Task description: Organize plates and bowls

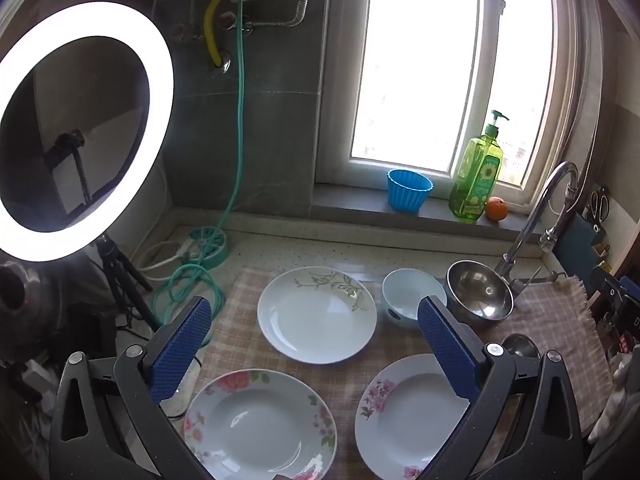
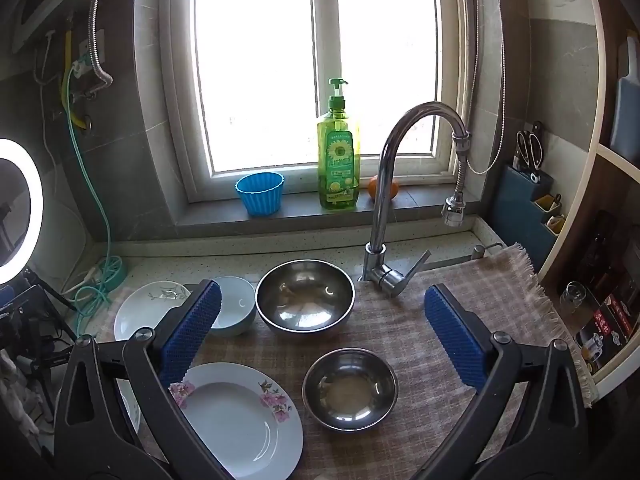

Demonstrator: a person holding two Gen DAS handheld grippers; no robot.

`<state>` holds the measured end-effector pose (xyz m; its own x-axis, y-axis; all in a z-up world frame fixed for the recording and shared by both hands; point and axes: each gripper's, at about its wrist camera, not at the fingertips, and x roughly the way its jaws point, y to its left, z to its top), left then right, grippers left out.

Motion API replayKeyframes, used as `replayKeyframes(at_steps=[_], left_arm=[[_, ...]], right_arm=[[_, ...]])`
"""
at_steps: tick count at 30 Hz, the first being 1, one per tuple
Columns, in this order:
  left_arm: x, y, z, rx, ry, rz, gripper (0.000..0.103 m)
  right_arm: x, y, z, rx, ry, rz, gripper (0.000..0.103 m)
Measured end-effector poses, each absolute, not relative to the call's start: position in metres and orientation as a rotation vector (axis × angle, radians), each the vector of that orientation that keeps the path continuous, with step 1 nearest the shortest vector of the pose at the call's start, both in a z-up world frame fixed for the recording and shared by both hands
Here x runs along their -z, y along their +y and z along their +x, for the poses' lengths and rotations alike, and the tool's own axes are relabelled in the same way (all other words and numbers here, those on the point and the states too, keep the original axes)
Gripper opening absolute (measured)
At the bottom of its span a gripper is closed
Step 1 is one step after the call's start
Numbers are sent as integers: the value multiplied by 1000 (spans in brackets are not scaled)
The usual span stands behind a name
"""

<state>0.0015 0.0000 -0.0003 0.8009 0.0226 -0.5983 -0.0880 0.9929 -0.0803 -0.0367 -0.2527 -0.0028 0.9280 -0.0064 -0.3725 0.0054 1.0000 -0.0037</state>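
Three plates lie on a checked cloth (image 1: pixel 240 320): a leaf-patterned plate (image 1: pixel 317 314) at the back, a red-flower plate (image 1: pixel 260 424) front left, a pink-flower plate (image 1: pixel 408 412) front right. A white bowl (image 1: pixel 412 296) and a large steel bowl (image 1: pixel 480 294) stand behind. In the right wrist view the large steel bowl (image 2: pixel 305 298), a small steel bowl (image 2: pixel 350 388), the white bowl (image 2: pixel 234 310), the pink-flower plate (image 2: pixel 240 416) and the leaf plate (image 2: pixel 148 308) show. My left gripper (image 1: pixel 316 344) is open and empty above the plates. My right gripper (image 2: pixel 322 340) is open and empty above the steel bowls.
A faucet (image 2: pixel 384 184) stands behind the bowls. A blue cup (image 2: pixel 260 192), a green soap bottle (image 2: pixel 338 160) and an orange (image 2: pixel 374 188) sit on the windowsill. A ring light (image 1: pixel 80 128) on a tripod and green hose (image 1: pixel 188 284) are at the left. A knife rack (image 2: pixel 528 200) is at the right.
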Motion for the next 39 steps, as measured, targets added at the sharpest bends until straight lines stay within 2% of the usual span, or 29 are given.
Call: replayKeyframes(at_steps=[39], left_arm=[[2,-2,3,-39,631,-109,102]], right_arm=[[3,-250,-39,18,370,-3,103]])
